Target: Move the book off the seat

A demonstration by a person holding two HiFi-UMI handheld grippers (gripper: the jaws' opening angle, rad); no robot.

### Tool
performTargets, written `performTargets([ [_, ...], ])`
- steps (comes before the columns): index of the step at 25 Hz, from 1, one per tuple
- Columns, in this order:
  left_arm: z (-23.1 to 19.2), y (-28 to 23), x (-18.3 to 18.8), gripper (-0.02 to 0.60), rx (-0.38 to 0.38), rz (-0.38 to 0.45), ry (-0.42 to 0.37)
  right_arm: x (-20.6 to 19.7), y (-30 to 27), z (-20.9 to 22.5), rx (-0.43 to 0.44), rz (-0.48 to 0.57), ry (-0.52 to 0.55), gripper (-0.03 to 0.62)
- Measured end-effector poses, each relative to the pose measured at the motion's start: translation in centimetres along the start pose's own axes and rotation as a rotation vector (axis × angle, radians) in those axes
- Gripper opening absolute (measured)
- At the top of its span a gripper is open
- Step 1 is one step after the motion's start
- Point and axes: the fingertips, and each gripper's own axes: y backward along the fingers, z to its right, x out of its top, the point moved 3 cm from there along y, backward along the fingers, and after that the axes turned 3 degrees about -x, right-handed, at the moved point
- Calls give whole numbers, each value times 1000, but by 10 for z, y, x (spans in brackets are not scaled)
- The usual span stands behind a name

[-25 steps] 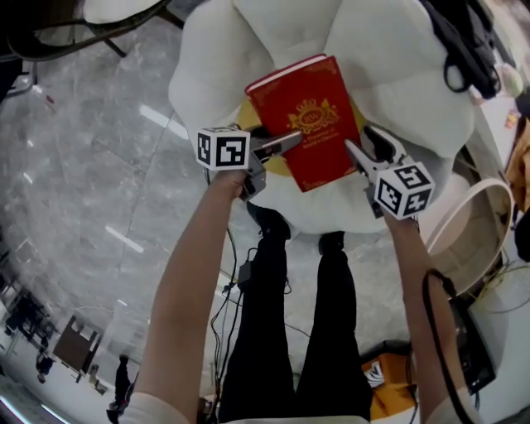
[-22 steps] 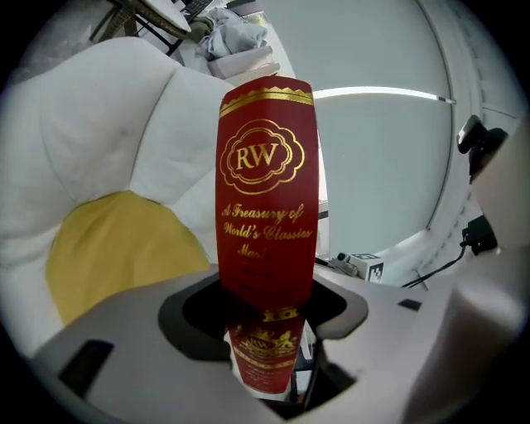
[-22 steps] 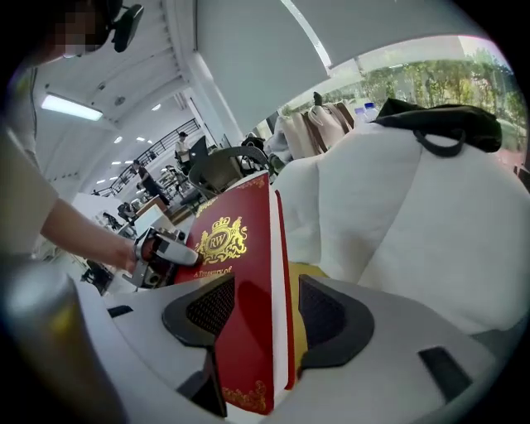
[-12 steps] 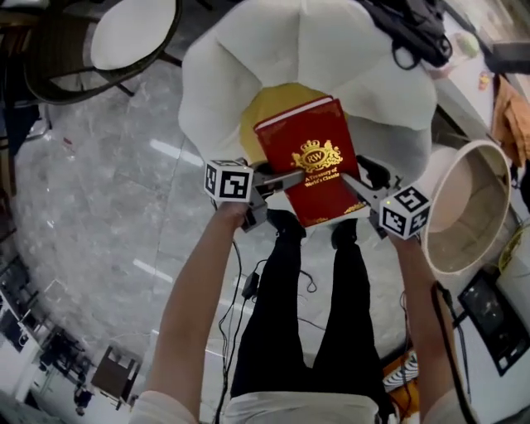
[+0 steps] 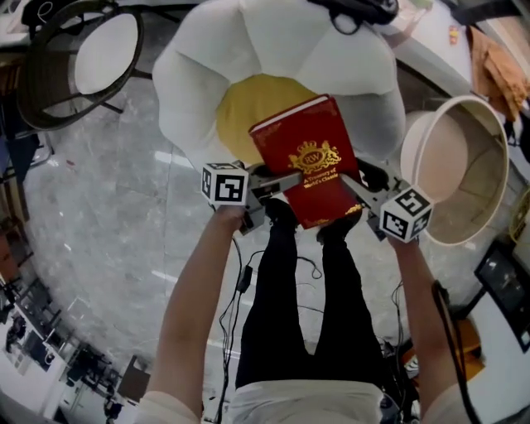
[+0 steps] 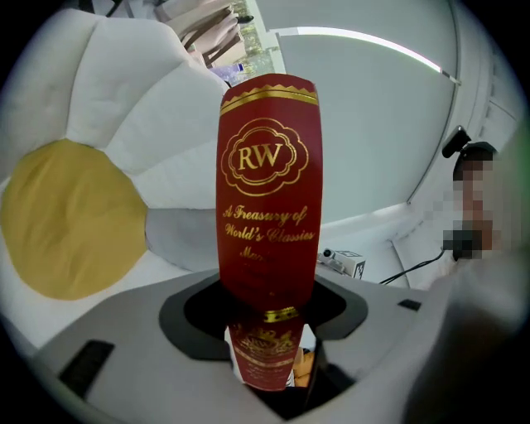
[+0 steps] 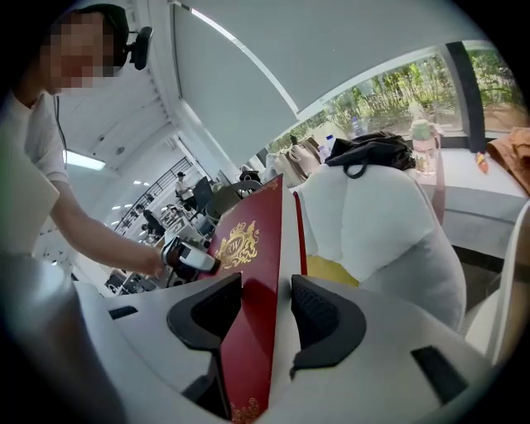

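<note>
A red hardback book (image 5: 306,157) with gold lettering hangs in the air, in front of the white petal-shaped chair (image 5: 199,74) and clear of its yellow seat (image 5: 248,103). My left gripper (image 5: 286,178) is shut on the book's left edge; in the left gripper view the book (image 6: 267,190) stands upright between the jaws of the left gripper (image 6: 269,331). My right gripper (image 5: 352,178) is at the book's right edge. Its jaws are closing, and in the right gripper view both pads of the right gripper (image 7: 265,310) touch the book (image 7: 248,248).
A round beige tub (image 5: 497,132) stands right of the chair. A black-framed round chair (image 5: 50,91) is at the upper left. A black bag (image 5: 356,10) lies behind the chair's back. The person's legs and a cable are below the book, on a grey marble floor.
The book has come off the yellow seat and toward the person, held between both grippers. More of the yellow seat shows now. The right jaws have closed in on the book.
</note>
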Motion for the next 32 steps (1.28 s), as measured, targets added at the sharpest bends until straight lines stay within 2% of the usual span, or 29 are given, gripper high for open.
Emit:
performTargets([
  [3,6,-24,-12,236,-3,-36,14,-13,22,10,-19,-5,-14,206],
  [9,39,-122,-49,236,5,-138,27,-49,119,57,-87,38,-92,201],
  [13,41,-154,-53,238,6,-193,24,-62,144,74,-131,59,-159,198],
  [18,51,-224,-70,239,9,-307,39,-94,196,114,-184,104,-258,196],
  [26,50,-324,-80,241,46,-432,46,-139,253,180,-258,206,-437,192],
  [32,48,-399,-89,245,82,-530,49,-167,295,228,-334,277,-523,184],
])
